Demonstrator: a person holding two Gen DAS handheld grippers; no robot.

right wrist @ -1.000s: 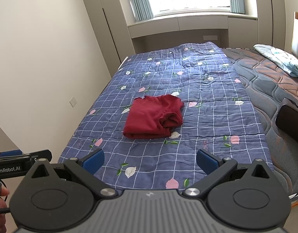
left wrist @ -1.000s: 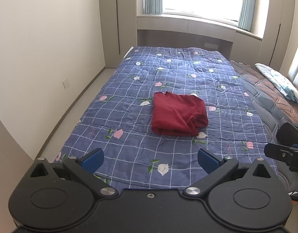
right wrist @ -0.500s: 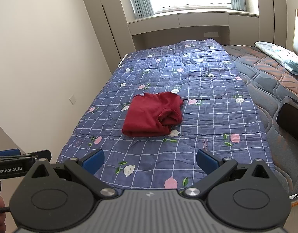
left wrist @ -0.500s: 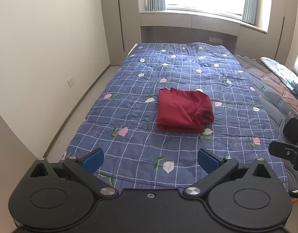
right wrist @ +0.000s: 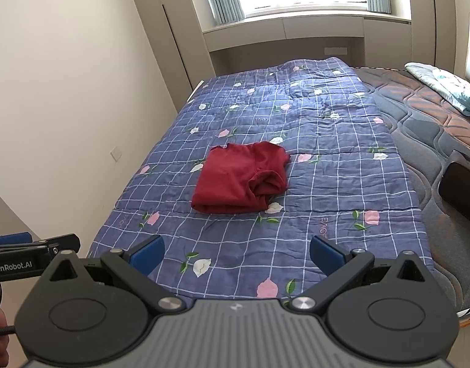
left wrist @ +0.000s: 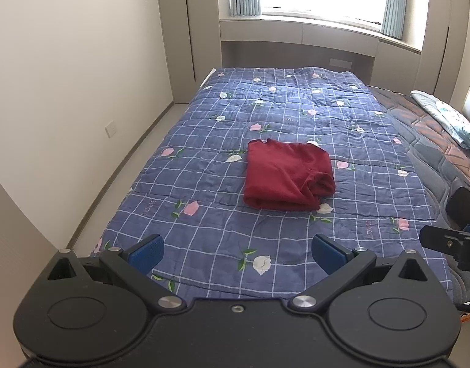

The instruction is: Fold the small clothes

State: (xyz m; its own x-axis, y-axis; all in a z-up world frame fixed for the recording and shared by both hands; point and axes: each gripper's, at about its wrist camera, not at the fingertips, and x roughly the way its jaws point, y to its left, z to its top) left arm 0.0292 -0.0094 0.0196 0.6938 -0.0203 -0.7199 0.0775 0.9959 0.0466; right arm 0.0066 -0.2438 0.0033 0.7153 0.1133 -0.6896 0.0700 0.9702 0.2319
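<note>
A dark red garment [left wrist: 287, 175] lies folded into a rough rectangle in the middle of the blue checked quilt [left wrist: 204, 214]; its right end is bunched. The same garment [right wrist: 241, 178] shows in the right wrist view. My left gripper [left wrist: 237, 253] hangs open over the near edge of the bed, well short of the garment, with nothing between its blue pads. My right gripper [right wrist: 236, 254] is open too, empty, and equally far back. Each gripper's side shows at the edge of the other's view.
The quilt [right wrist: 296, 116] covers the left part of a bed; bare brown mattress [left wrist: 434, 141] and a pillow [left wrist: 449, 119] lie to the right. A dark box [right wrist: 458, 190] sits at the mattress edge. A wall [left wrist: 66, 92] and a strip of floor run along the left.
Both grippers have drawn back and tilted up slightly, so the garment sits lower and farther in the views. The garment has not moved. Both stay open.
</note>
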